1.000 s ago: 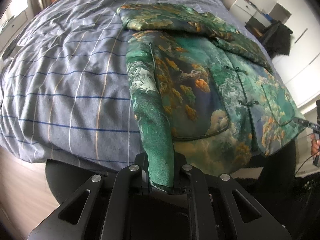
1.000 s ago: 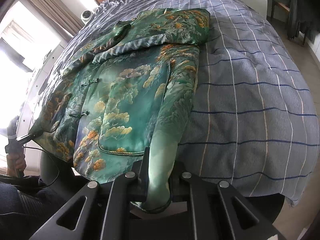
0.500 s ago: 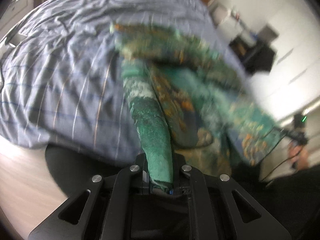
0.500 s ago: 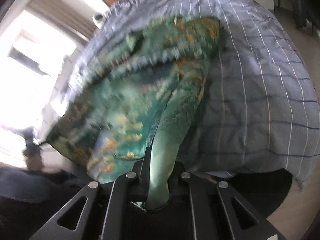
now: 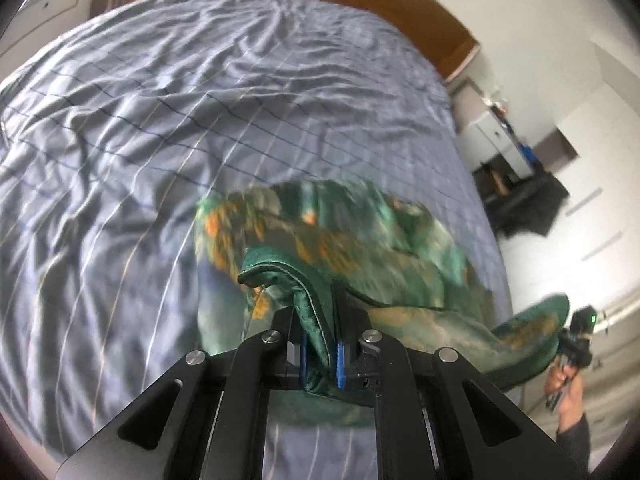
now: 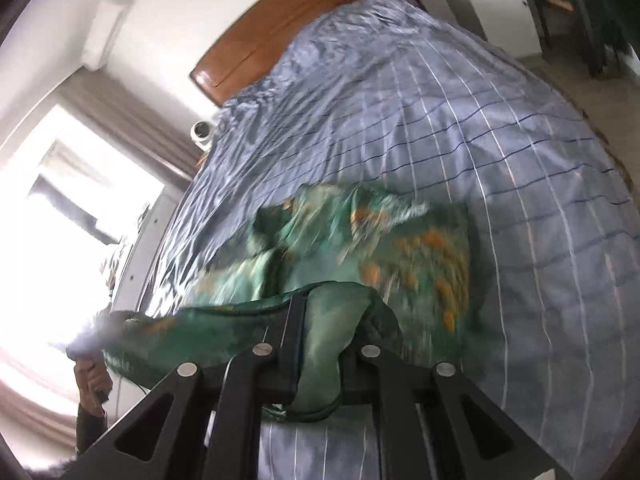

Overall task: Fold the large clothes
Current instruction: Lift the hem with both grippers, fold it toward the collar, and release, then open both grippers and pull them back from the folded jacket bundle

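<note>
Your left tool (image 5: 320,344) is clamped on a fold of the green patterned jacket (image 5: 360,248). The cloth passes between the blue-lined fingers (image 5: 340,356) and rises in a bunched ridge just above them. From this grip the hem runs rightward, lifted off the bed, to your right tool (image 5: 576,340), which shows at the right edge of the left wrist view with your right hand (image 5: 568,388) beneath it.

The rest of the jacket lies on the blue checked bedcover (image 5: 140,160), near the foot of the bed and toward its right half as seen from the left wrist. The print reads as green with orange patches; motion blur hides finer detail. The wooden headboard (image 5: 380,8) stands at the far end of the bed, and a white cabinet (image 5: 496,140) stands beside it to the right.

In the right wrist view, your left hand (image 6: 94,380) shows at the left edge, below the glare of the window (image 6: 80,240). The lifted hem stretches from there to your right tool (image 6: 318,344), which is closed on a thick fold of the jacket (image 6: 420,252). The gathered cloth fills the gap between its fingers. Beyond it the jacket body rests on the bedcover (image 6: 520,160), with the headboard (image 6: 288,28) behind.
</note>
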Tool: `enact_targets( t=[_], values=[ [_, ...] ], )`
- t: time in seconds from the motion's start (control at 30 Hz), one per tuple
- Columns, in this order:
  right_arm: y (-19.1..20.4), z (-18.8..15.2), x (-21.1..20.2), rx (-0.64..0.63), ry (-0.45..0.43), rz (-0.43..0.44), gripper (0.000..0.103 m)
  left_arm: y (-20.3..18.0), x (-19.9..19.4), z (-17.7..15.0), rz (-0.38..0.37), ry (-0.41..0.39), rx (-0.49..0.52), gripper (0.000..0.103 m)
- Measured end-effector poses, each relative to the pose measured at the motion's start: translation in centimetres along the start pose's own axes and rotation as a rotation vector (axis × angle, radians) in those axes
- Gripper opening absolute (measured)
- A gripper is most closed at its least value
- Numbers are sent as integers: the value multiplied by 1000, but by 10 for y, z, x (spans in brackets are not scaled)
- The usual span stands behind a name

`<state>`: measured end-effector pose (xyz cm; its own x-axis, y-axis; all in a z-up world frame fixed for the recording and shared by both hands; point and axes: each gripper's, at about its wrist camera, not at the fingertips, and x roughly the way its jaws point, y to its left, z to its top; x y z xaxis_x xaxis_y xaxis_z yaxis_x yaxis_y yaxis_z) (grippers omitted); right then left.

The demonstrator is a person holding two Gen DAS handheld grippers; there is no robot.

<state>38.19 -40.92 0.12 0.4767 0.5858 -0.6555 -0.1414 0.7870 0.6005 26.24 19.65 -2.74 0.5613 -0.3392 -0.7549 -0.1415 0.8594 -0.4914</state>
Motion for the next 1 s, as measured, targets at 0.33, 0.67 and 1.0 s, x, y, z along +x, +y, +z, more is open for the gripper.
enact_targets(
  t=[0.33, 0.67, 1.0],
  values=[
    [-60, 9, 91, 191, 52, -43, 12, 11, 106, 24, 158, 82, -16, 13],
    [-89, 18, 110, 416, 56, 124, 52, 7, 57, 45, -28, -14, -57, 93],
    [-29, 18, 93, -33, 49, -168, 93, -4, 107, 4, 190, 108, 273, 90]
  ],
)
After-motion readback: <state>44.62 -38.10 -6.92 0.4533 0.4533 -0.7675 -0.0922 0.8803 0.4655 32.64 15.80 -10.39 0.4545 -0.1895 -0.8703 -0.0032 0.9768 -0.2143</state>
